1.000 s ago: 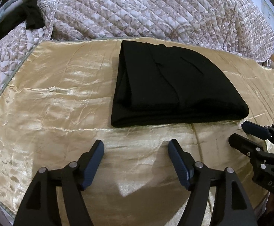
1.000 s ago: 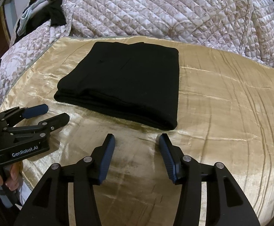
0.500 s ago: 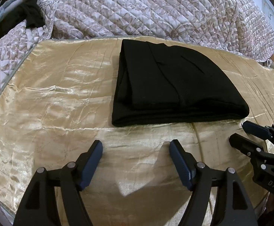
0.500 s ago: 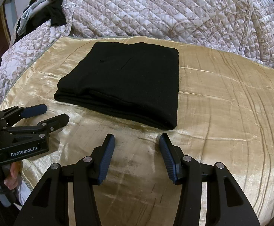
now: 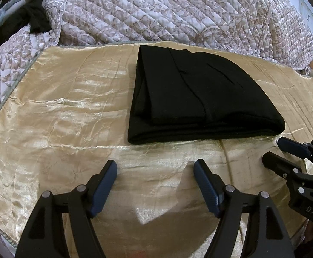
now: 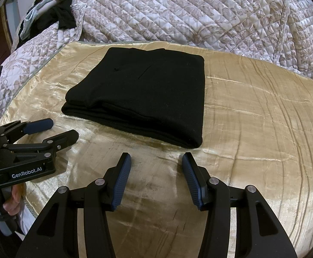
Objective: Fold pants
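Tongs: left gripper (image 5: 155,167) and right gripper (image 6: 156,161) both apart, empty; pants (image 5: 199,99): folded; risk: a snagged edge undoes the fold

Left claw (image 5: 155,167) and right claw (image 6: 156,161): matte black linkage arms joined by silver round-head screws, each finger tipped with a ribbed dark blue pad (image 6: 122,180). White lettering "GenRobot.AI" marks the left body; "DAS" marks the right body. A hand (image 6: 10,200) grips a grey handle.
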The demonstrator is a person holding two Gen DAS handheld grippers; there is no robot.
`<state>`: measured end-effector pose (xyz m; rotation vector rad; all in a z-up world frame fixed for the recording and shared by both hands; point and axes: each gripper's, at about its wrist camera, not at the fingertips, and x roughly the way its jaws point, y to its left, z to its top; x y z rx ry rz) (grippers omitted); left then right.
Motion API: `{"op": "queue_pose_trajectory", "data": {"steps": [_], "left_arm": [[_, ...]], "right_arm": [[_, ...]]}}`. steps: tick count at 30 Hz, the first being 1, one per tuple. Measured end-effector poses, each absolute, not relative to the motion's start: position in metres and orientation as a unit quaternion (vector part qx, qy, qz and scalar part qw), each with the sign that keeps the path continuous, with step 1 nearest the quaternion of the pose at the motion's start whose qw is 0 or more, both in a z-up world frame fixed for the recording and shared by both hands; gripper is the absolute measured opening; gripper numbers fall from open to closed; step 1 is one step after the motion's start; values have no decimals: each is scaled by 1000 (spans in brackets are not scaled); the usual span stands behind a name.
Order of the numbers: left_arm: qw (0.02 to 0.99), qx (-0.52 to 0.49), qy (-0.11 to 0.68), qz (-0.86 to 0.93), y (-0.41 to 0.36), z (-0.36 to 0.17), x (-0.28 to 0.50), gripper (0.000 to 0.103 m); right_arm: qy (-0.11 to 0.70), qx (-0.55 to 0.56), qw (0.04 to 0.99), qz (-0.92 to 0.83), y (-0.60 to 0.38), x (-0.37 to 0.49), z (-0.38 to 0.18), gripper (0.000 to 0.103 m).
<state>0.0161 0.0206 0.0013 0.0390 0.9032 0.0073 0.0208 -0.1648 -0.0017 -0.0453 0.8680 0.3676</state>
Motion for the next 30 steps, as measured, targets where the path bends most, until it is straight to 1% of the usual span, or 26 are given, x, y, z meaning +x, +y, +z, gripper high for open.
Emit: {"op": "queue_pose_trajectory", "data": {"steps": [8,10,13,30], "left_arm": [[899,19,437,4,20,2,16,77],[899,19,437,4,20,2,16,77],[899,19,437,4,20,2,17,77],[899,20,438,4,20,1,17,77]], "right_arm": [[417,-24,891,177,-164,20,-2,52],[418,-26,891,179,-164,21,-2,55],[416,-34,891,178,-162,20,-2,57],[416,-35,891,178,-161,19,-2,58]]}}
